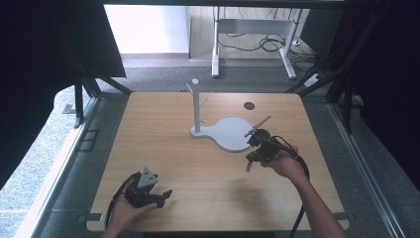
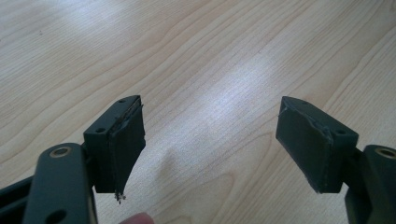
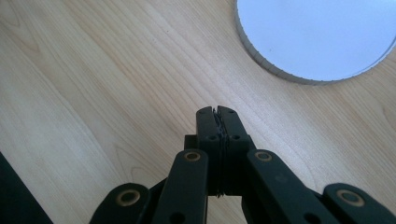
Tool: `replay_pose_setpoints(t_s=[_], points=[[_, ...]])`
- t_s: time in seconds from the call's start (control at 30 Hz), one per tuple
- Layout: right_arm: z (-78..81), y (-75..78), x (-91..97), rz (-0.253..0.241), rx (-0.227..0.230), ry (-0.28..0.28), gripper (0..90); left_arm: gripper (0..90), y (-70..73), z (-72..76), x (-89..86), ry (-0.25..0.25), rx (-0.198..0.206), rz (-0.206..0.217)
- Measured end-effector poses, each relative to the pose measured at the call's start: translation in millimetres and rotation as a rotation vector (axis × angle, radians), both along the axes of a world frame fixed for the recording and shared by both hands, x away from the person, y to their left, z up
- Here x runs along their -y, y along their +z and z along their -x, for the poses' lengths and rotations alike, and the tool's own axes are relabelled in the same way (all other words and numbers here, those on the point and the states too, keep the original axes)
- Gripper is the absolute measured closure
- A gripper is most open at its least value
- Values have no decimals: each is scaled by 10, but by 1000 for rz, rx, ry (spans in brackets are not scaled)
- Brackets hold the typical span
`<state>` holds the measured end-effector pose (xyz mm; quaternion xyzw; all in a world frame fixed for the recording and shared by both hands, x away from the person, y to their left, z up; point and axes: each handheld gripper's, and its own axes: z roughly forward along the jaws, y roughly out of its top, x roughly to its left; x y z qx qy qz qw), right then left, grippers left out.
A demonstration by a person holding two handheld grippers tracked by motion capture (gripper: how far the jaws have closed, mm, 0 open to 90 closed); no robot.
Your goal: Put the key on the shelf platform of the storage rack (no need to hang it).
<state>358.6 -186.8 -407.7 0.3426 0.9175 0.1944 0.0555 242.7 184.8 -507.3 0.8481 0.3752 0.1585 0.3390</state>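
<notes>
Fingertip (image 2: 137,218) cut off below left gripper (image 2: 210,149) — jaws apart.

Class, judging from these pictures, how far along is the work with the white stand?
Nothing looks done yet: the white stand sits bare on the table. In hand: the right hand-held gripper, shut and empty, hovers beside its round base. The left hand-held gripper waits open. Everything remains.

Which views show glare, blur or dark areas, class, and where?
High view: black at both sides, table evenly lit, bright floor beyond. Left gripper view: pale glare streak on the wood between the open left gripper. Right gripper view: the shut right gripper looks soft, the white disc washed out.
</notes>
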Motion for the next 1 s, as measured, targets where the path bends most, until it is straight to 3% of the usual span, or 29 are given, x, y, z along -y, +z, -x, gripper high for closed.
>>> replay_pose_setpoints(t_s=[1.0], points=[[-254, 132, -85, -4, 12, -26, 896, 239, -16, -7, 6, 1, 0, -15]])
